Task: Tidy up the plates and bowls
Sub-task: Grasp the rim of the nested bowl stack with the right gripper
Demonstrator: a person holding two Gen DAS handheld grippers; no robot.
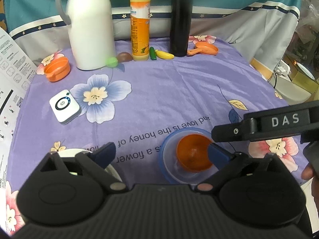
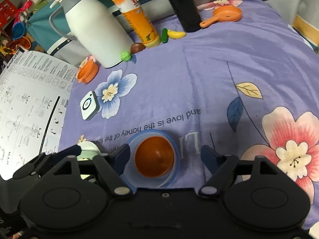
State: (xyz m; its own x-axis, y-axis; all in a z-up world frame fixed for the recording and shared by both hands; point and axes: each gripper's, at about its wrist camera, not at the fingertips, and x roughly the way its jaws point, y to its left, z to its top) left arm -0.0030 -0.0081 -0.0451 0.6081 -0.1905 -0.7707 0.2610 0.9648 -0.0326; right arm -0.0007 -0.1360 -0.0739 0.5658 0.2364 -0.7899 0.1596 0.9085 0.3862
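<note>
An orange bowl (image 1: 193,153) sits inside a clear blue-rimmed bowl (image 1: 169,159) on the purple flowered cloth. In the right wrist view the orange bowl (image 2: 154,156) and the blue-rimmed bowl (image 2: 171,139) lie between my right gripper's (image 2: 166,156) open fingers, just in front of them. My left gripper (image 1: 161,152) is open; its right fingertip (image 1: 216,152) is at the orange bowl's right edge. A white bowl (image 1: 69,152) lies under its left finger and shows in the right wrist view (image 2: 88,147). The right gripper's finger (image 1: 259,128) reaches in from the right.
At the back stand a white thermos (image 1: 89,25), an orange detergent bottle (image 1: 139,22) and a black flask (image 1: 180,22). Toy fruits (image 1: 163,54), an orange toy pan (image 1: 205,49), an orange cup (image 1: 57,69) and a white square device (image 1: 64,106) lie around. Printed paper (image 2: 28,107) lies left.
</note>
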